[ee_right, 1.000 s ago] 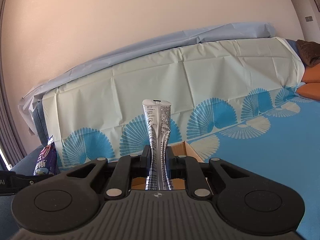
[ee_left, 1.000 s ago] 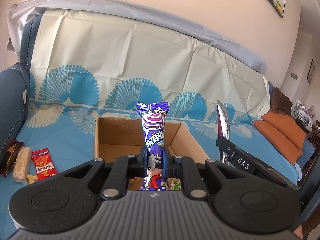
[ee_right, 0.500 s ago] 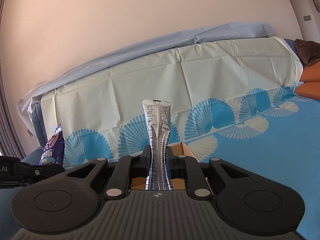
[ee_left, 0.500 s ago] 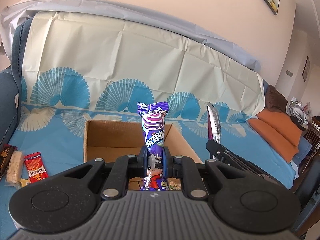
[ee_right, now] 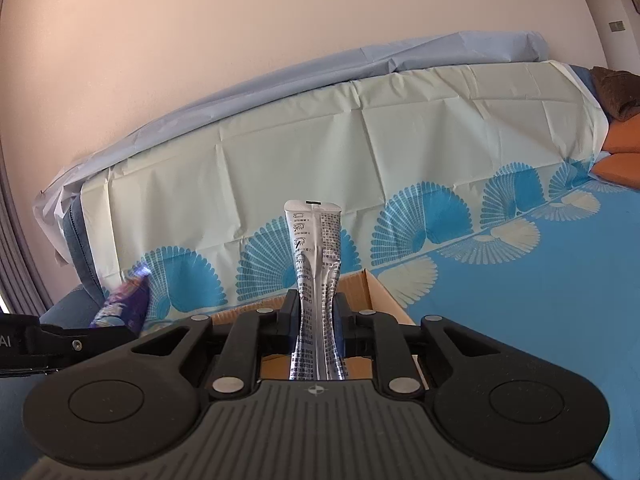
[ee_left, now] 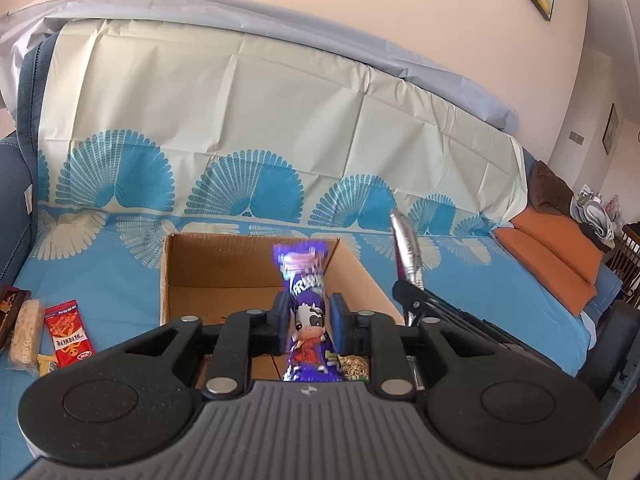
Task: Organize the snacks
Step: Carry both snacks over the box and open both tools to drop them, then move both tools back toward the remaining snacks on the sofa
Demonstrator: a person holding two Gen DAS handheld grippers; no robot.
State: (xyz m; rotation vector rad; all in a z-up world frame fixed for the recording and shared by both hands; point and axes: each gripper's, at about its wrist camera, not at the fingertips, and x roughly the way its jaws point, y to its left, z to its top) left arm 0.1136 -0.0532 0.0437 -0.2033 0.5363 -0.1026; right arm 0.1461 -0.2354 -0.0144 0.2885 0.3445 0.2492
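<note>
Cardboard was the stuff of the open box [ee_left: 256,272], which sat on a blue cloth [ee_left: 100,264] printed with pale fan shapes, spread over a sofa. In the left wrist view the left gripper [ee_left: 308,318] hung over the near edge of the box, and its jaws had just been opening: a gap showed on each side of the purple snack packet [ee_left: 306,312], so the pads no longer pressed it. The packet stood blurred between them, its top toward twelve o'clock and its foot low over the inside of the box, where a corner of another wrapper [ee_left: 352,366] lay at about five o'clock from it.

At three o'clock from the purple packet the right gripper reached in from the side with the silver packet [ee_left: 406,252] upright above the right wall of the box. In the right wrist view the right gripper [ee_right: 318,320] had just eased its jaws a little wider, yet the fingers sat close against the silver packet [ee_right: 316,272], which kept upright and pinched at the waist; whether they pressed it firmly I could not tell for certain.

Out on the cloth at nine o'clock from the box lay a red packet [ee_left: 68,332], a pale bar [ee_left: 26,336] beside it, and a dark wrapper [ee_left: 10,312] at the frame's edge.
</note>
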